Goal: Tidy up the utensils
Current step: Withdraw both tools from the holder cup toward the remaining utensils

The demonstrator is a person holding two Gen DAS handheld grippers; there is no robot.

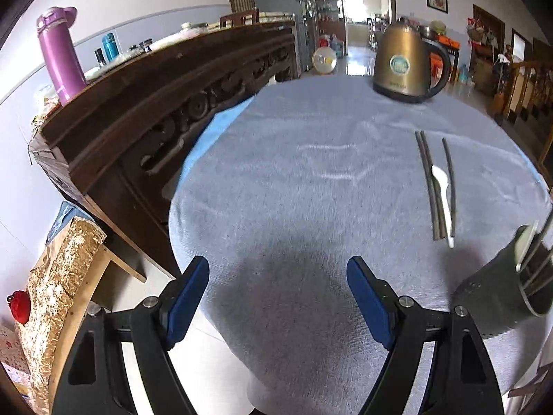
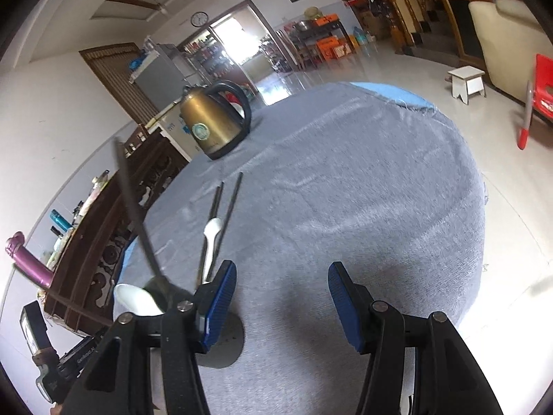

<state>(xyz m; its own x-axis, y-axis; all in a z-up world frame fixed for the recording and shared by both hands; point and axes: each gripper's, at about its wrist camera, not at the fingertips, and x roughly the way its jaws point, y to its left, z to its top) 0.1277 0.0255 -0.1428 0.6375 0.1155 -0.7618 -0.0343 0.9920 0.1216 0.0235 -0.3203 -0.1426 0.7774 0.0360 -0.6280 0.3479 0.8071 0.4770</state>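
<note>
Jaws of the left gripper (image 1: 278,266) set wide apart with nothing between them, hanging over bare grey cloth near the close edge of the surface (image 1: 311,173). Jaws of the right gripper (image 2: 282,269) about half open, likewise empty, pads clear of everything.

Just beside the right gripper's left finger, and partly hidden behind it, a dark round holder (image 2: 226,342); seen at the far right edge from the left wrist (image 1: 501,294). Inside it already a white spoon bowl (image 2: 134,301) and one dark standing chopstick (image 2: 134,207), leaning out over the rim. More inside possibly, but too blurred to count.

Further out, flat on the cloth: three loose chopsticks (image 1: 430,186), two lying close together and one a little apart, roughly parallel, with a second white spoon (image 1: 444,193) between them, touching or nearly so. From the right wrist only two sticks (image 2: 221,221) plainly told apart. Near ends pointing toward the holder.

Beyond these, near the far edge, a brass-coloured kettle (image 1: 404,65), no part of the job.

Judged partly done: some pieces in the holder, four left on the cloth. Left to do, by the look of it: pick up each loose stick and the spoon, and stand them in the holder
</note>
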